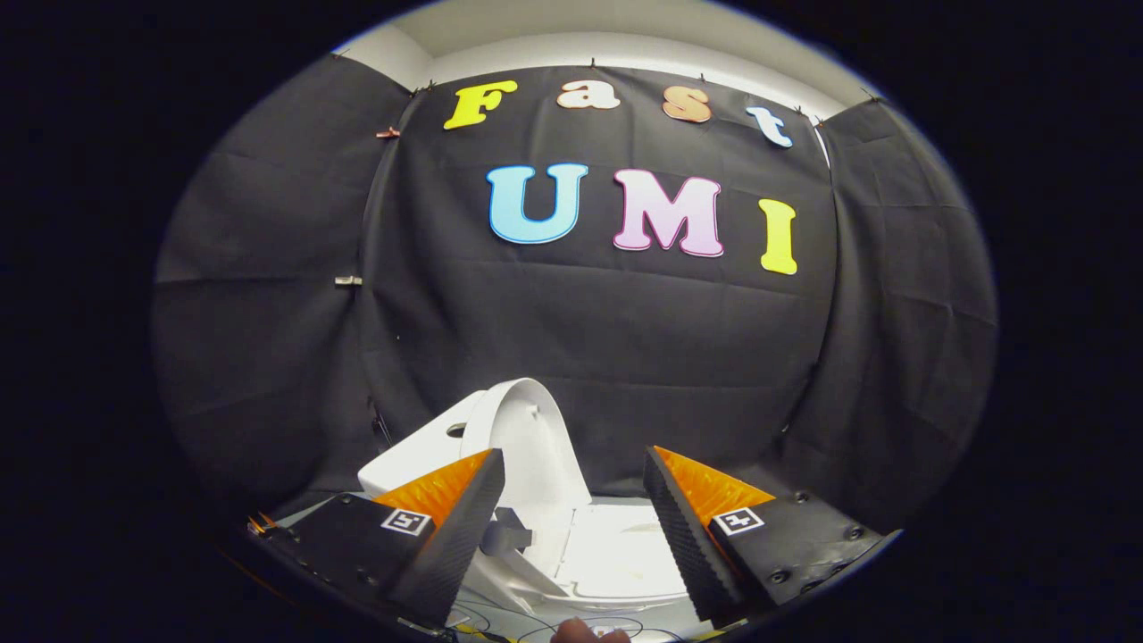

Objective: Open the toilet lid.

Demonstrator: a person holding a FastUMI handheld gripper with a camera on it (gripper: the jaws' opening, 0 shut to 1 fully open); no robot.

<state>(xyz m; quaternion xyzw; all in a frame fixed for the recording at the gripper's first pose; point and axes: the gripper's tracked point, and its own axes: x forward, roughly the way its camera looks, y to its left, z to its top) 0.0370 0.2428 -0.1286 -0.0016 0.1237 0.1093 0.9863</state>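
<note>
Black cloth wall hung across the back and both sides of the booth, creased in places. White toilet sat low in front of it; its lid stood raised, upright and leaning a little back toward the tank (the bowl rim lay bare below it). The gripper was spread wide, holding nothing, with the lid just ahead of its left finger and the seat showing between the two. A fingertip and thin wires showed nearest the camera.
</note>
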